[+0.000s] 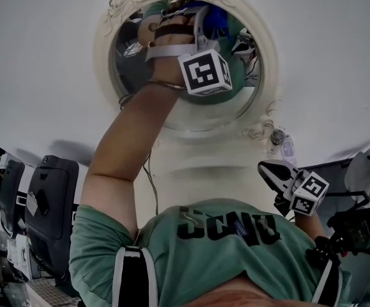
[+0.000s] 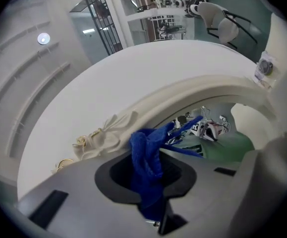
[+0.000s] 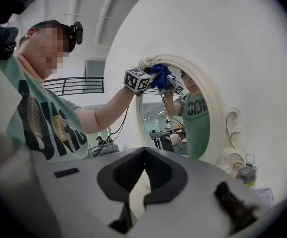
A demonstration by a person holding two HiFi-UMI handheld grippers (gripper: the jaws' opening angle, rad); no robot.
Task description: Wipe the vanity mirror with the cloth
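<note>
The person wore a teal-green short-sleeved T-shirt with bold dark lettering across the chest, and black-and-white harness straps ran over both shoulders. A pale grey band wrapped the left hand, a thin bracelet circled the wrist, and a slim cable trailed by the forearm. The left gripper and right gripper were matt grey — each carried a white marker cube printed with black squares. A dark headset sat on the head.
</note>
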